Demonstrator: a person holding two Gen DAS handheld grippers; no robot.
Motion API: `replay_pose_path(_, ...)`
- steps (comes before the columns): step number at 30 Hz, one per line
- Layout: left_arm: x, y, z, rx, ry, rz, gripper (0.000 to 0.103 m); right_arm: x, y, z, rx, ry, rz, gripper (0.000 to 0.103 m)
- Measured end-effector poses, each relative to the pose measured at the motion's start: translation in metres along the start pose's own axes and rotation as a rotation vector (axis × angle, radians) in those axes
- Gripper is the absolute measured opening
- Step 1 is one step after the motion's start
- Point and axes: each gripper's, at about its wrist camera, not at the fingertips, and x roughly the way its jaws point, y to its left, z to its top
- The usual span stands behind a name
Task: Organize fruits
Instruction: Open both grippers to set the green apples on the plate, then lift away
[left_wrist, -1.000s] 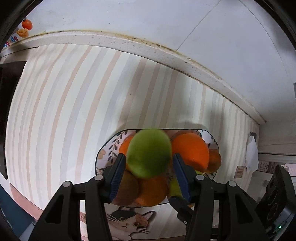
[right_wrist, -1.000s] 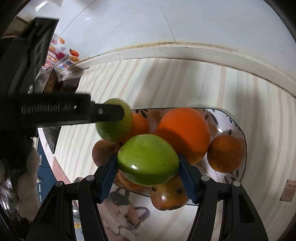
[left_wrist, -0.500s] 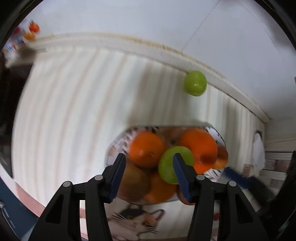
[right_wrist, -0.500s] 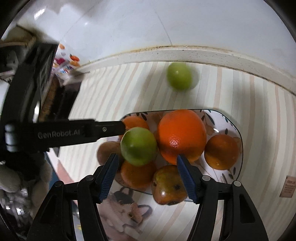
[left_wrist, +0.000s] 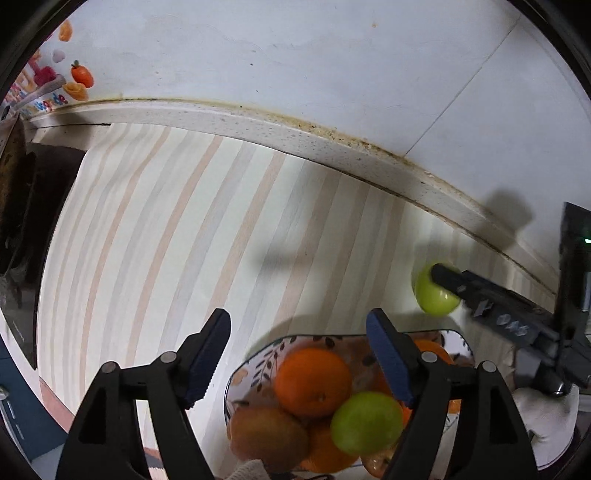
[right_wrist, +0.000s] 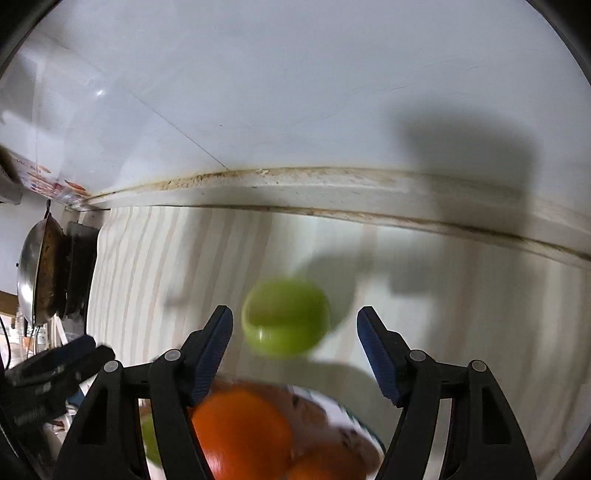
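Note:
A patterned plate (left_wrist: 258, 356) holds oranges (left_wrist: 312, 380), a brown fruit (left_wrist: 266, 435) and a green apple (left_wrist: 365, 421). A second green apple (left_wrist: 436, 299) lies loose on the striped counter beyond the plate, near the back ledge. My left gripper (left_wrist: 297, 354) is open and empty above the plate's near left side. My right gripper (right_wrist: 293, 354) is open and empty; the loose apple (right_wrist: 286, 317) lies just ahead between its fingers, apart from both pads. An orange (right_wrist: 240, 432) on the plate (right_wrist: 354, 435) shows below it. The right gripper's finger (left_wrist: 480, 299) crosses the loose apple in the left wrist view.
A raised stone ledge (left_wrist: 295, 136) and white wall bound the counter at the back. A dark stove (left_wrist: 26, 236) with a wok (right_wrist: 37, 273) stands at the left. Bare striped counter (left_wrist: 166, 236) lies left of the plate.
Both grippers let go of their apples; one landed on the plate, the other rolled onto the counter by the ledge. My right gripper moved forward until the loose apple lies between its open fingers.

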Motion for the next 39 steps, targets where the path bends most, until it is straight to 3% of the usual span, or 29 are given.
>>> replay_pose_path(2,0.002,-0.001,0.003,0.001,0.003,0.002,0.075,0.016,0.008,-0.001,-0.020,0.039,-0.008,0.065)
replay_pose_path(8,-0.005,0.009,0.003,-0.012,-0.016,-0.011,0.076,0.016,0.035,-0.015,-0.133,0.022,-0.096,0.063)
replay_pose_path(11,-0.014,0.018,-0.001,-0.026,-0.030,-0.016,0.088,0.000,0.040,-0.021,-0.129,-0.005,-0.069,0.063)
replay_pose_path(18,-0.044,0.033,-0.039,-0.034,-0.079,-0.031,0.089,-0.078,0.043,-0.061,-0.134,-0.087,0.034,0.063)
replay_pose_path(24,-0.056,0.024,-0.087,-0.006,-0.120,0.002,0.089,-0.100,0.018,-0.115,-0.070,-0.077,0.018,0.063)
replay_pose_path(29,-0.043,0.010,-0.119,0.011,-0.082,0.008,0.089,-0.089,-0.012,-0.156,0.021,-0.047,0.030,0.064)
replay_pose_path(37,-0.033,-0.002,-0.137,0.031,-0.060,0.030,0.089,-0.076,-0.016,-0.176,0.056,-0.070,0.015,0.064)
replay_pose_path(39,-0.036,-0.003,-0.142,0.037,-0.063,0.028,0.089,-0.081,-0.022,-0.179,0.099,-0.087,0.046,0.066)
